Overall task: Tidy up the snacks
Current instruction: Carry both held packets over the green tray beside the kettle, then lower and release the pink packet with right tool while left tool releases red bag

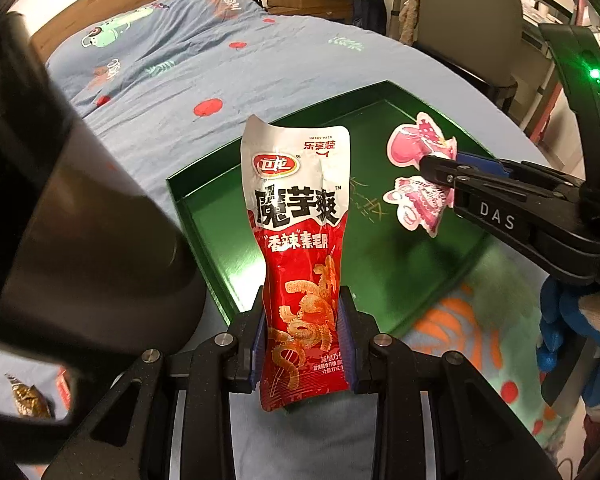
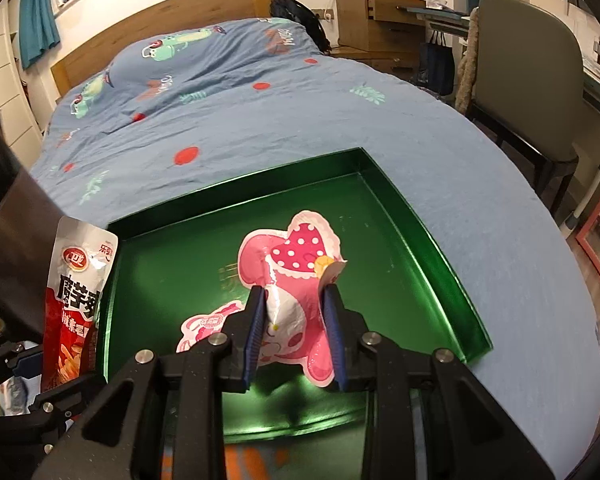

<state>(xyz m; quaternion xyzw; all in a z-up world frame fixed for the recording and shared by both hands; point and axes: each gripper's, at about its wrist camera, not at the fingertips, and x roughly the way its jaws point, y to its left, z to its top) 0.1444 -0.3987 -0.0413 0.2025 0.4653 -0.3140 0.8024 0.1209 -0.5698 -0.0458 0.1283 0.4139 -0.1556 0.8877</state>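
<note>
My left gripper (image 1: 305, 332) is shut on a red and silver snack pouch (image 1: 296, 216) and holds it upright over the near left edge of a green tray (image 1: 380, 280). My right gripper (image 2: 294, 320) is shut on a pink cartoon-shaped snack packet (image 2: 292, 276) above the tray's middle (image 2: 420, 256). In the left wrist view the right gripper (image 1: 444, 178) shows at the right with the pink packet (image 1: 418, 178) hanging from it. The red pouch also shows at the left of the right wrist view (image 2: 78, 300).
The tray lies on a bed with a blue patterned cover (image 2: 260, 112). A grey chair (image 2: 528, 92) and a wooden desk (image 2: 376, 20) stand beyond the bed's right side. A gold-wrapped snack (image 1: 28, 400) lies at the lower left. A dark bulky object (image 1: 80, 220) fills the left side.
</note>
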